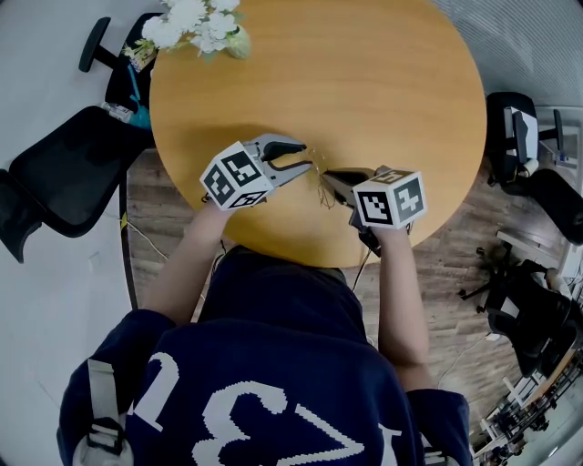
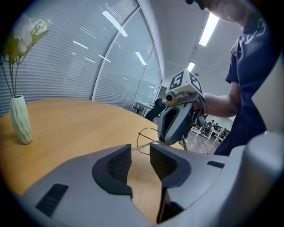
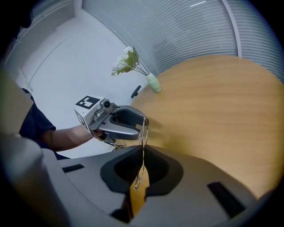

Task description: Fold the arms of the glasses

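Observation:
Thin wire-framed glasses (image 1: 319,182) hang over the near edge of the round wooden table (image 1: 364,91). My right gripper (image 1: 330,176) comes in from the right and is shut on them. In the right gripper view the wire (image 3: 144,128) runs up out of the closed pads (image 3: 143,153). My left gripper (image 1: 308,157) stands open just left of the glasses, tips close to the frame, nothing pressed between its pads. In the left gripper view the wire (image 2: 144,135) lies just beyond the open jaws (image 2: 140,153), with the right gripper (image 2: 168,135) behind it.
A pale green vase of white flowers (image 1: 205,27) stands at the table's far left edge, also seen in the left gripper view (image 2: 21,122). Black office chairs (image 1: 64,173) stand left of the table, more chairs (image 1: 537,182) on the right. The person's body is right behind the near edge.

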`<state>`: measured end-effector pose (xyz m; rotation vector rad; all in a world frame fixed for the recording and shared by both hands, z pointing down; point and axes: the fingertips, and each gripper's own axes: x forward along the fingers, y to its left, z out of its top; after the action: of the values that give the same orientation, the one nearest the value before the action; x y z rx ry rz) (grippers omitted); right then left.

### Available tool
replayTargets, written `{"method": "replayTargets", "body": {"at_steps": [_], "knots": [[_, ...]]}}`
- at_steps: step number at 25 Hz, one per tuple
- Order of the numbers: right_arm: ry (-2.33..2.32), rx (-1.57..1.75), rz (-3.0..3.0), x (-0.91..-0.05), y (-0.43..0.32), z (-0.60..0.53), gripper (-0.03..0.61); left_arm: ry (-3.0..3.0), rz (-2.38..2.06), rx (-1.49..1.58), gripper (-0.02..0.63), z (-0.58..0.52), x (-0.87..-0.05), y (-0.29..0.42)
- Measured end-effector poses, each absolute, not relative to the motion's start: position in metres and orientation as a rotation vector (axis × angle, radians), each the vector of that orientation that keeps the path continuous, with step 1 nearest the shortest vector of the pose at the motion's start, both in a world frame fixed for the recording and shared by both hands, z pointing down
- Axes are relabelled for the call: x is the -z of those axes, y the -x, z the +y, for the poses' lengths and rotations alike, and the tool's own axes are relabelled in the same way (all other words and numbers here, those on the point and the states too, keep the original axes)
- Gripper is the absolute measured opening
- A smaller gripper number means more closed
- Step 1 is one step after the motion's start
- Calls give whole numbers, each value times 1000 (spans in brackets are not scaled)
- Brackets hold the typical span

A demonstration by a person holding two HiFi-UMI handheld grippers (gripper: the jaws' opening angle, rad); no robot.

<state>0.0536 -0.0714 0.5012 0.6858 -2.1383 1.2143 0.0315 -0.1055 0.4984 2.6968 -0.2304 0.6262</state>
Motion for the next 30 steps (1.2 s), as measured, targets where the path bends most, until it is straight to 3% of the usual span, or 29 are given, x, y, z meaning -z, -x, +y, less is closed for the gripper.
{"method": "replayTargets", "body": {"at_steps": [15,19,23,30], "knots": [[-807,-1199,-2131,-501,-84,-90,31,-2659,-421,-562,119,-116,-495,-7],[-836,-1208,-2122,-509,-93,-94,31,-2636,-441,-464,34,-116,-484,2],[-863,-1191,-2115,-515,-101,-97,31,-2630,-524,-452,17,-121,-482,13],[-892,-832,-2063,-536,-114,-110,31,-2611,-536,-439,15,-118,-481,17]]}}
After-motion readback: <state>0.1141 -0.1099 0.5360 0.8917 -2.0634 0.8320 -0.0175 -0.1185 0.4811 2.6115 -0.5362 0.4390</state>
